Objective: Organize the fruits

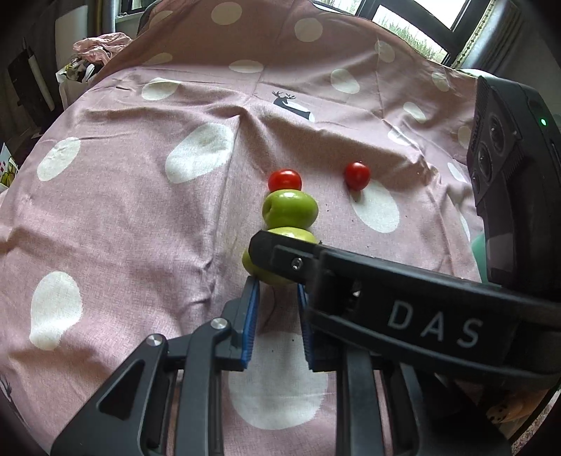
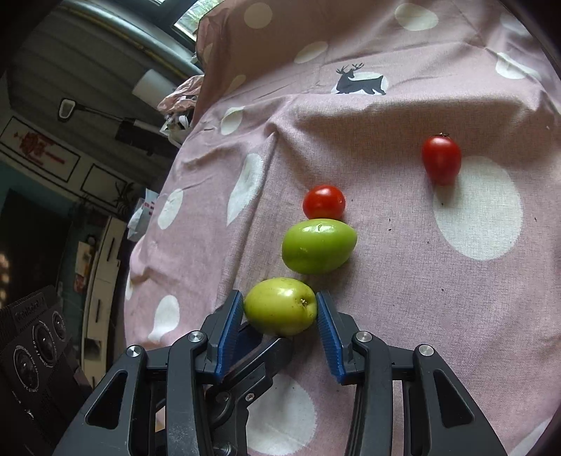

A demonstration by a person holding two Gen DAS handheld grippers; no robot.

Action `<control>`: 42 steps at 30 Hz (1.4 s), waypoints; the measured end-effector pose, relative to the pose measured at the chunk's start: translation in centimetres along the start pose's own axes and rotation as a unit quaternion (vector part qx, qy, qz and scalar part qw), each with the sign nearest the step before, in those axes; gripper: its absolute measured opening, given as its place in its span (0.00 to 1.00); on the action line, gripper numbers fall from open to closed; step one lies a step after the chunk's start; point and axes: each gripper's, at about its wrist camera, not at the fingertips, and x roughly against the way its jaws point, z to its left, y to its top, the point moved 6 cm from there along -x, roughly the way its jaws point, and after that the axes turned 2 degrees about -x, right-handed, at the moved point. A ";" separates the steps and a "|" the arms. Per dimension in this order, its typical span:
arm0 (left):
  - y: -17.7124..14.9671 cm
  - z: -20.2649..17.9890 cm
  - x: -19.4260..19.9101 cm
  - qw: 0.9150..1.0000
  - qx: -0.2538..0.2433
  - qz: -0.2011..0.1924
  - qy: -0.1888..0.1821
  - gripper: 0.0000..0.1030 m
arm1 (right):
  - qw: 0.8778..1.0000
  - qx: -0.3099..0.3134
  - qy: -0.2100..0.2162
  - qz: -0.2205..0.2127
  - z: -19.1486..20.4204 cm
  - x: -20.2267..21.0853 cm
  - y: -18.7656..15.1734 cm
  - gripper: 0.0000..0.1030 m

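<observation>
- The right claw (image 2: 280, 312) clamps the near green fruit (image 2: 280, 305) on the spotted cloth (image 2: 420, 315).
- The left claw (image 1: 278, 301) is clenched with nothing in it, just behind that fruit.
- Directly ahead, a second green fruit (image 2: 319, 245) touches a red tomato (image 2: 323, 202); they look already lined up.
- The other tomato (image 2: 441, 159), ahead to the right and apart, is probably still to be placed.

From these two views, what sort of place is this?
Probably a lived-in home room, not a lab: a pink polka-dot cloth with a deer print covers the surface, windows with dark frames stand behind it, and crumpled pink clothing lies beside it.
</observation>
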 end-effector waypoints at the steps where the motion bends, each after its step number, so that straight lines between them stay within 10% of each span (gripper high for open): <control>1: -0.1 -0.3 0.3 1.000 -0.006 -0.005 0.001 0.20 | 1.000 -0.002 0.001 -0.004 0.0 0.4 -0.1 0.44; 21: -4.2 -9.3 1.6 0.989 -0.125 0.012 -0.075 0.14 | 0.997 -0.065 -0.034 -0.035 -4.9 5.3 -4.6 0.31; 42: -1.8 -2.0 2.8 0.999 -0.041 0.008 -0.023 0.36 | 0.996 -0.054 -0.030 -0.061 -4.2 6.8 -1.3 0.49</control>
